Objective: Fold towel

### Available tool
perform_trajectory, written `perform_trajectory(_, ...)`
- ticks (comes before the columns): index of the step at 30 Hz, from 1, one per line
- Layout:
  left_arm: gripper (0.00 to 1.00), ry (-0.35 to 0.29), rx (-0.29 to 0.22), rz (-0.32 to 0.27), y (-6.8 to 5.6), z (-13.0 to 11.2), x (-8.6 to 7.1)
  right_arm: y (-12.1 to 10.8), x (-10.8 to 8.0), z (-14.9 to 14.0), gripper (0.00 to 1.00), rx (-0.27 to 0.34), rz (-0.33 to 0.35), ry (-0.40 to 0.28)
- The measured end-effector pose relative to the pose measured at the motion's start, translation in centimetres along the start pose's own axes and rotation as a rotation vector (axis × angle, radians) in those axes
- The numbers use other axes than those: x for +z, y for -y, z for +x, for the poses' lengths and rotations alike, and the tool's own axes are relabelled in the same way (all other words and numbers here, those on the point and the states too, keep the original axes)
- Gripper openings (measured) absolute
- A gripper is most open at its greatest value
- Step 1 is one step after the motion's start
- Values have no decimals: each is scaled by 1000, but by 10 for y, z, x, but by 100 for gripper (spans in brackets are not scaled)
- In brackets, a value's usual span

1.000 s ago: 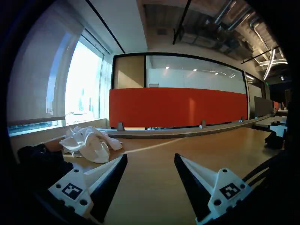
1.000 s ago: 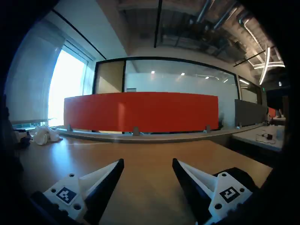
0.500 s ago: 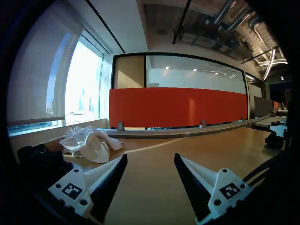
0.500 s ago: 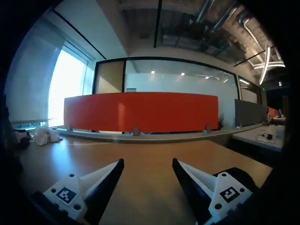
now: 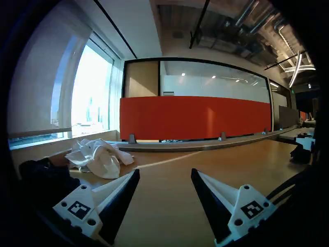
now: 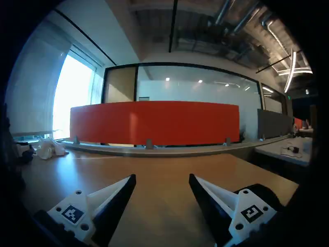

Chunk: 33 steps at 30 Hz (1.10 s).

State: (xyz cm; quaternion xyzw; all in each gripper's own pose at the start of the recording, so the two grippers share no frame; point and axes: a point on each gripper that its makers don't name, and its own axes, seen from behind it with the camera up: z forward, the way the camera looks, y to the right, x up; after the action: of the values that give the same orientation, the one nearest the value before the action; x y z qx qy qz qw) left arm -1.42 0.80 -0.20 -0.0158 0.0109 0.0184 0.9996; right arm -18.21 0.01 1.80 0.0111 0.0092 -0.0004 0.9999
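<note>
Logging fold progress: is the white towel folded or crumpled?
Crumpled. The white towel lies in a rumpled, uneven heap on the wooden table, ahead-left of the open left hand-held gripper; neither finger touches it.

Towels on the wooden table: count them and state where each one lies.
1. A crumpled white towel lies on the table, ahead and to the left of the open left gripper, untouched. The heap's folds could hide another cloth.

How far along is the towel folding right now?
Nothing looks done: the towel lies crumpled in a heap on the table. Nothing is in hand; the left tongs and right tongs are open and empty, apart from it. Remaining: reach it, spread it, fold it.
</note>
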Motion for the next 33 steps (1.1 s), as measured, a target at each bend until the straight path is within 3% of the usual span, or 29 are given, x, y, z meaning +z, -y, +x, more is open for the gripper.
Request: perform_trajectory(33, 93, 0, -3, -2, 0, -5, 2, 0, 0, 0, 100, -1, 0, 0)
